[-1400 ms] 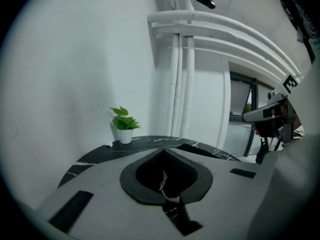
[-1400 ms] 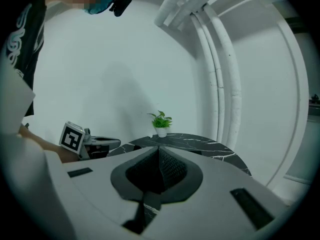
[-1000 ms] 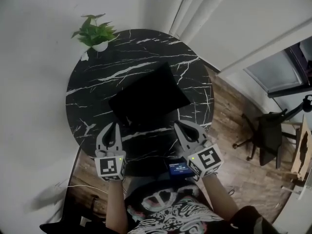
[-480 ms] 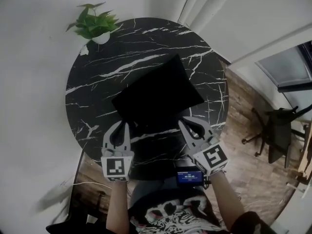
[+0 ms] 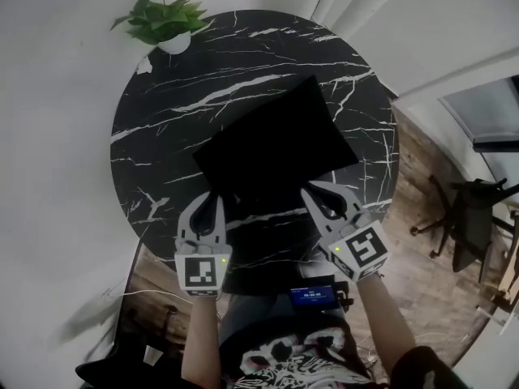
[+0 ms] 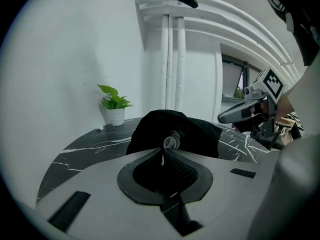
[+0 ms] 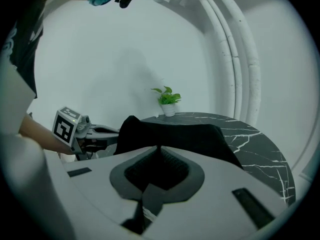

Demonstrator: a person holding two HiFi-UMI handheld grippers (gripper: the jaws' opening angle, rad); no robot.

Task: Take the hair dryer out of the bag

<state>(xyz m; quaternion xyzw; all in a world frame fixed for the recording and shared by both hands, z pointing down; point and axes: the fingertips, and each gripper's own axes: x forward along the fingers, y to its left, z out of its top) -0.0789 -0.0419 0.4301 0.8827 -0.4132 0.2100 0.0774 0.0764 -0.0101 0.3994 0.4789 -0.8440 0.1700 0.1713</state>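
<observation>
A black fabric bag (image 5: pixel 276 146) lies flat in the middle of the round black marble table (image 5: pixel 162 144). No hair dryer shows; the bag's inside is hidden. My left gripper (image 5: pixel 212 198) is shut and empty, with its tips at the bag's near left corner. In the left gripper view the bag (image 6: pixel 200 134) rises just past the closed tips (image 6: pixel 162 152), with a small metal ring (image 6: pixel 171 142) on its near edge. My right gripper (image 5: pixel 313 190) is also shut and empty, at the bag's near right edge. The bag (image 7: pixel 170 134) fills the right gripper view beyond the tips (image 7: pixel 160 148).
A small potted plant (image 5: pixel 166 23) stands at the table's far left edge. An office chair (image 5: pixel 466 217) sits on the wooden floor to the right. A small device with a blue screen (image 5: pixel 316 296) hangs at the person's waist. White pipes (image 6: pixel 172 69) run up the wall behind the table.
Both grippers have sunk and moved forward to the bag's near edge. Both stayed shut. The bag has not moved on the table.
</observation>
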